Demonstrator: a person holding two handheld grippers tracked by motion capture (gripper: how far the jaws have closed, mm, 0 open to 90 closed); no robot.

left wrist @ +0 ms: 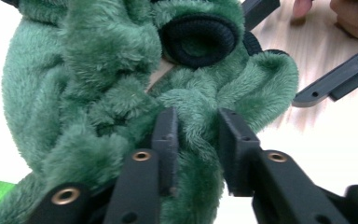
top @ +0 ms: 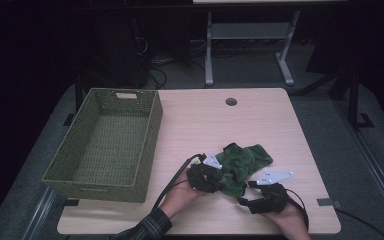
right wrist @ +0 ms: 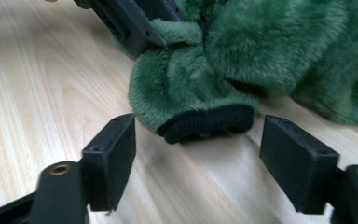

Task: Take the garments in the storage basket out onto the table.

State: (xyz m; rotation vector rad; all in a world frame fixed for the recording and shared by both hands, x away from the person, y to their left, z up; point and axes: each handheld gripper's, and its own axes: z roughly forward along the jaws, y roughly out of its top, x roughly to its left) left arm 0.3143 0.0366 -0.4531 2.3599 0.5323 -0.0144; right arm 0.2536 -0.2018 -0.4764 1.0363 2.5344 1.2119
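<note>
Green plush, a fleece garment (left wrist: 98, 93), is pinched in a fold between the pads of our left gripper (left wrist: 196, 140). Our right gripper (right wrist: 198, 158) stands wide, its dark-ribbed cuff (right wrist: 207, 122) lying between the jaws, untouched. Beneath both lies the pale wooden table (top: 260, 125); well to the left sits a green woven basket (top: 107, 145). Beyond, grey floor and dark room.

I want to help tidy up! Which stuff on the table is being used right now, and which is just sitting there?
Being used:
- fuzzy green garment with black cuffs
- left gripper, pinching a fold of it
- right gripper, open at one cuff

Just sitting there:
- green woven basket, left on the table
</note>
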